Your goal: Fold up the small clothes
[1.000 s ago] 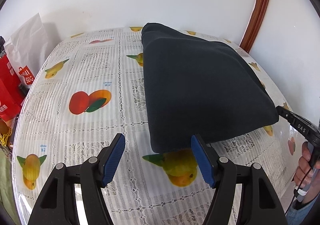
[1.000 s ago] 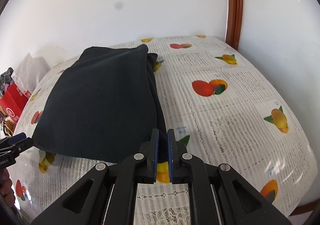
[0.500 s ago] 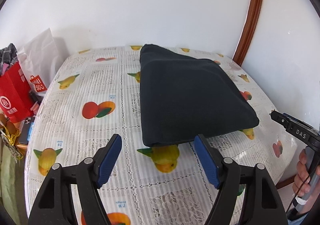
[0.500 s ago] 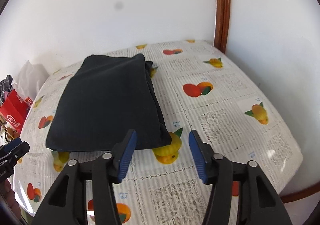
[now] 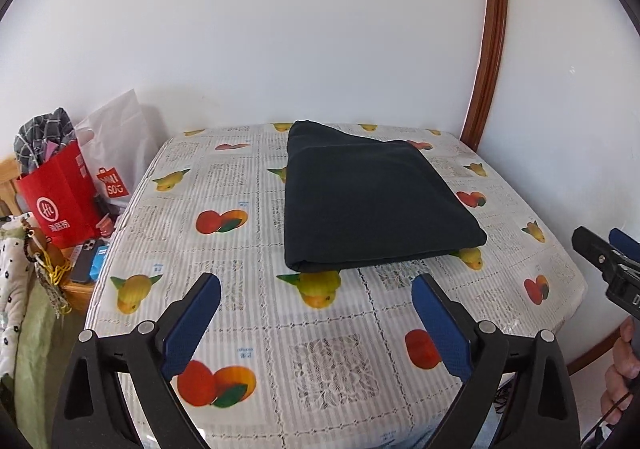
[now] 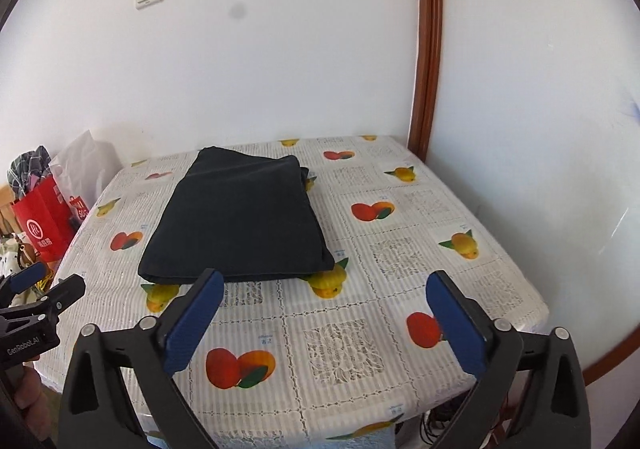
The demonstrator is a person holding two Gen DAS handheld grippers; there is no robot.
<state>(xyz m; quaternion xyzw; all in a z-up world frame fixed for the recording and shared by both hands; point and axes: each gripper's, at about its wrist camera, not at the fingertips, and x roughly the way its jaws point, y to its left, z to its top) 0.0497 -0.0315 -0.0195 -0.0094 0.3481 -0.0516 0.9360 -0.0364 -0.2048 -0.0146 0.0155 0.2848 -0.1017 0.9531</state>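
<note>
Dark folded garment [image 5: 372,201] lay soft, limp on the surface [image 5: 328,361]. Both tongs, left [image 5: 316,323] and right [image 6: 322,323], had just opened, empty, short of its near edge. Best gripped at near corners.

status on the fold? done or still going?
Looks done: the dark garment lies as a flat folded rectangle on the table. In hand: nothing. Left gripper and right gripper have just been opening, nothing between the fingers, both clear of the cloth. Left: no other clothes on the table, so probably nothing.

A fruit-print tablecloth [image 5: 256,333] covers the table; beside it stand a red bag [image 5: 60,197] and white bag [image 5: 116,145].
</note>
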